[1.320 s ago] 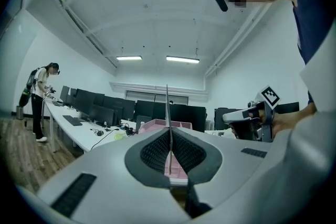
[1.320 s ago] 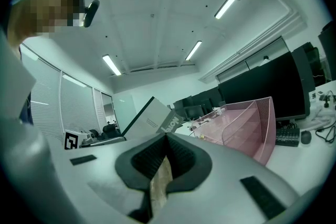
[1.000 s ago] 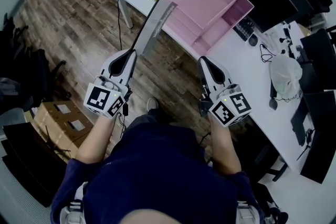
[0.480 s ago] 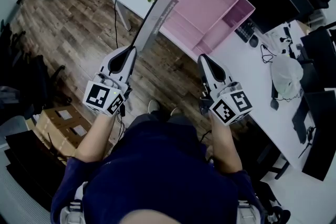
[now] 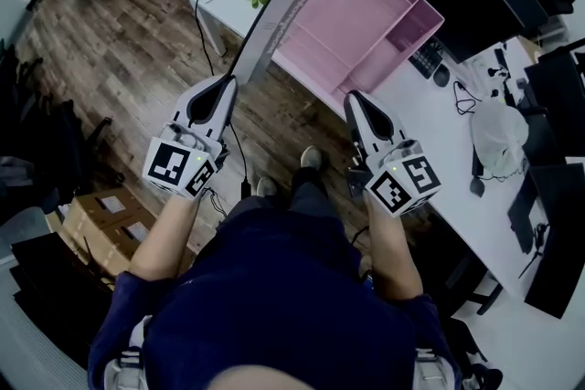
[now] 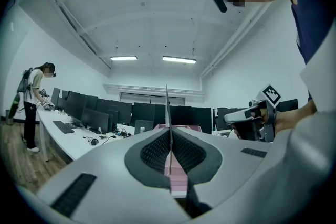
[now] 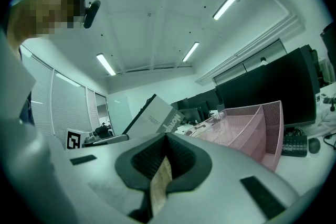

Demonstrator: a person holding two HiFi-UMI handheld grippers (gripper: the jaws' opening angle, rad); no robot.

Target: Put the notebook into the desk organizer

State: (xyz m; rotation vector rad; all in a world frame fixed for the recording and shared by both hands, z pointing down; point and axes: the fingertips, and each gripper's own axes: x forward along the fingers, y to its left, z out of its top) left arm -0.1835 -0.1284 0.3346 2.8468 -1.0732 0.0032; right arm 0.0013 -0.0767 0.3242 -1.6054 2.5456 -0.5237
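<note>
One notebook (image 5: 271, 34) edge-up, lengthwise toward desk organizer (image 5: 369, 6)

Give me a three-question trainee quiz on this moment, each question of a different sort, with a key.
1. Fill in: the right gripper's jaws are ____, with nothing between them.
2. Which gripper holds the notebook? A) left gripper B) right gripper C) both
3. True or false: the notebook already lies inside the pink desk organizer.

Key: 1 shut; 2 A; 3 false, it is held in the air short of the organizer.
</note>
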